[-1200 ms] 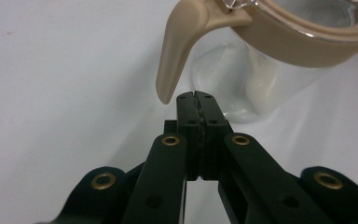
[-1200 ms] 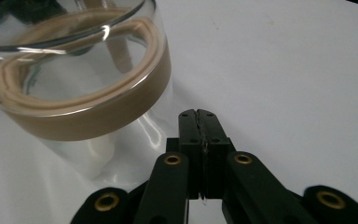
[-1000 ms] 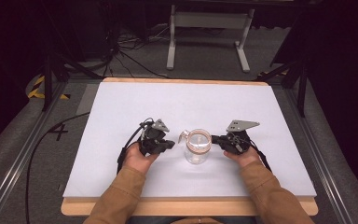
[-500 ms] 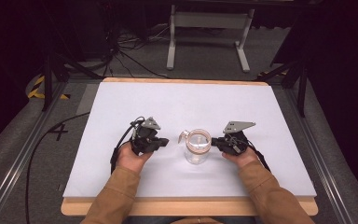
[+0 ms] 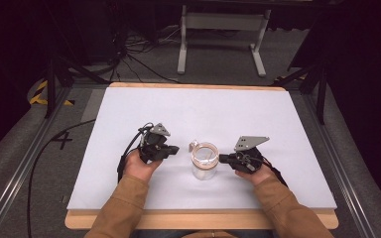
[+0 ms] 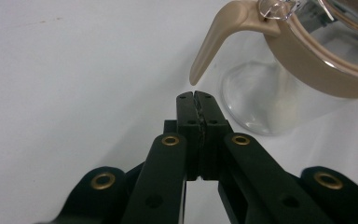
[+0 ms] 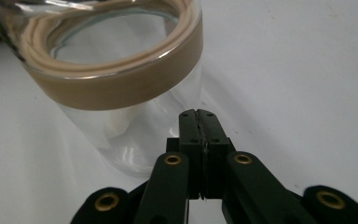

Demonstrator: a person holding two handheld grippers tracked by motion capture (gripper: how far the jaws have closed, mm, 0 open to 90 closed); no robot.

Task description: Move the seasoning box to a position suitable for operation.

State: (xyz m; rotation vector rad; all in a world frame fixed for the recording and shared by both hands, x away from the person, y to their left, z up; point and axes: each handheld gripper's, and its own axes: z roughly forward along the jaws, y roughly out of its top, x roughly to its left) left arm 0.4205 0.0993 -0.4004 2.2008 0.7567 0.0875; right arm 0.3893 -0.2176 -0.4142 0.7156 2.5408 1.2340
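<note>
Jar (image 5: 204, 161) upright between both grippers
Right gripper (image 5: 224, 158) nearer, almost touching; left gripper (image 5: 174, 148) apart — both pairs of jaws pressed together, empty.

- Left gripper (image 6: 196, 95) front and centre, its two black jaws pressed flat together, nothing between them.
- Brass-coloured rivets glint on the black linkage arms that fan out toward the bottom edge.
- Just beyond the jaw tips, up and to the right, stands a clear glass jar (image 6: 265, 93) on the white table (image 6: 74, 70).
- A tan band (image 6: 317, 60) wraps the jar's upper part, cut off by the top right corner.
- From that band a tan clasp lever (image 6: 214, 42) curves out and down, its tip hanging just above the jaw tips, a small gap between.
- A clear lid piece (image 6: 275, 8) sits at the lever's root.
</note>
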